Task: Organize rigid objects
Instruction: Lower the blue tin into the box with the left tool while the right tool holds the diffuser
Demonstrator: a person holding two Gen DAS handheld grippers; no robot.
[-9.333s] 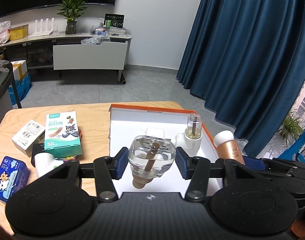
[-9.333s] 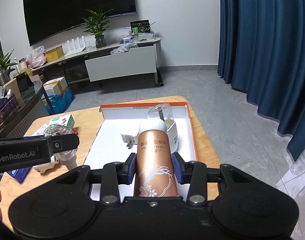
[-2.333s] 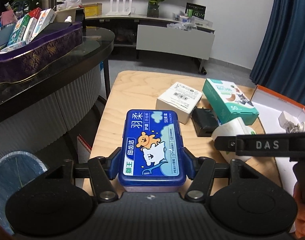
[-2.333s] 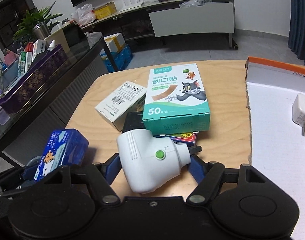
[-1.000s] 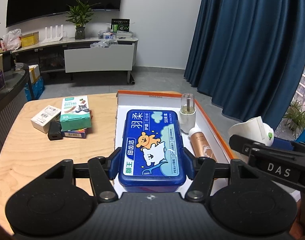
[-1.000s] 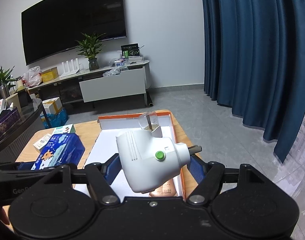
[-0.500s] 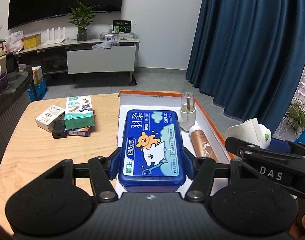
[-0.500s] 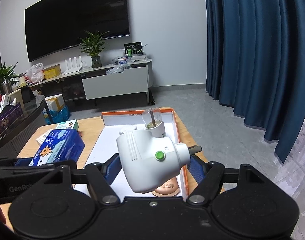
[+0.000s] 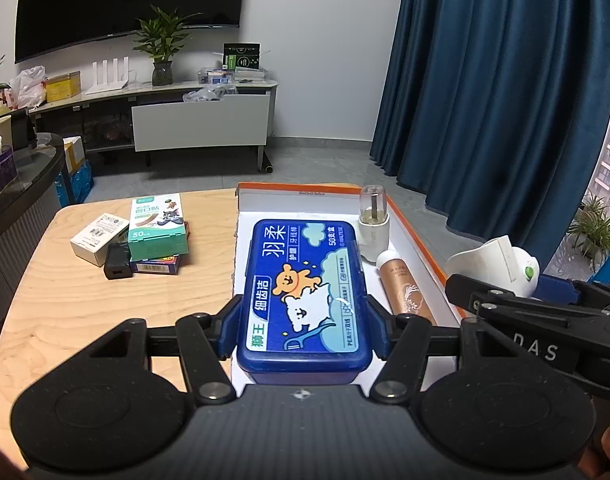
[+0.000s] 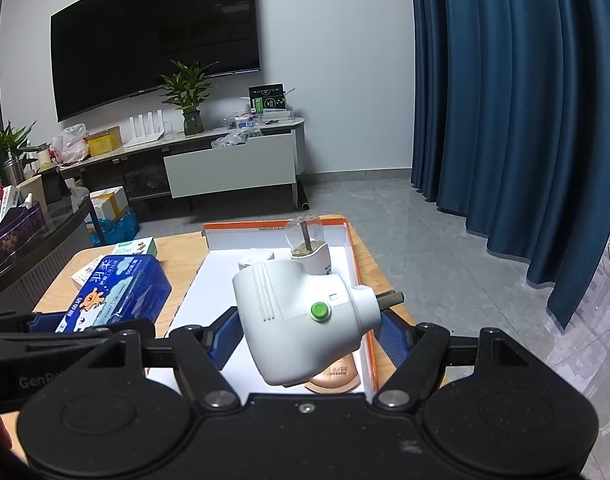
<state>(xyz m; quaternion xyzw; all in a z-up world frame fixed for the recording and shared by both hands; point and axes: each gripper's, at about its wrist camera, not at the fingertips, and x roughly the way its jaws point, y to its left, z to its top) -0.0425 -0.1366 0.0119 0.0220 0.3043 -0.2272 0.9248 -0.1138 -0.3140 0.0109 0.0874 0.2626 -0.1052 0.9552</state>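
Blue floss-pick case [image 9: 305, 296] sat square between the fingers of the left gripper [image 9: 303, 330], lid up, blue pads pressed to both long sides: clamped, jaws about half spread. Hung above the near end of the orange-rimmed white tray [image 9: 305, 192], over its left half. In the right wrist view, same case [image 10: 117, 296] seen at left, raised over the wooden table [image 10: 177, 248].

White plug-in unit [image 10: 301, 320] with a green button was wedged between the pads of the right gripper [image 10: 307, 330], prongs pointing right, body tilted; jaws spread wide and closed on it. Was held over the tray's right near corner, above the copper-coloured bottle [image 10: 335, 376] lying inside. From the left wrist view, that unit [image 9: 497, 264] showed off to the right, beyond the tray's orange edge.

Inside the tray: bottle [image 9: 403, 288] lying lengthwise along the right wall, and a small clear-topped vaporizer [image 9: 373, 224] upright just behind it.

Left on the table, well apart from both grippers: a green plaster box [image 9: 157, 220] stacked on a dark box, a white carton [image 9: 99, 234] and a black adapter [image 9: 117, 260] beside it.
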